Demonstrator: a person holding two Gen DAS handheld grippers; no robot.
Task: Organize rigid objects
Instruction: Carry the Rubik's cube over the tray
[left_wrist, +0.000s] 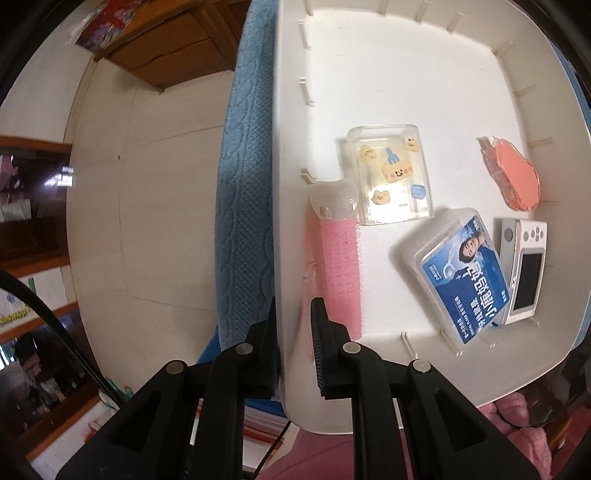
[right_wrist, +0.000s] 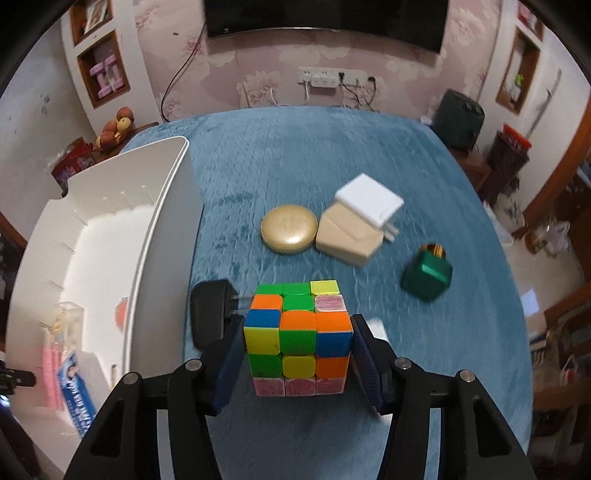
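Note:
My left gripper is shut on the side wall of the white bin, one finger inside and one outside. In the bin lie a pink hair roller, a clear case with cartoon stickers, a blue-labelled floss box, a small white camera and an orange disc-shaped item. My right gripper is shut on a colourful puzzle cube above the blue cloth. The bin stands to the cube's left.
On the blue cloth lie a black plug adapter, a gold round compact, a beige box with a white charger on it, and a green toothpick holder. The table drops off at right.

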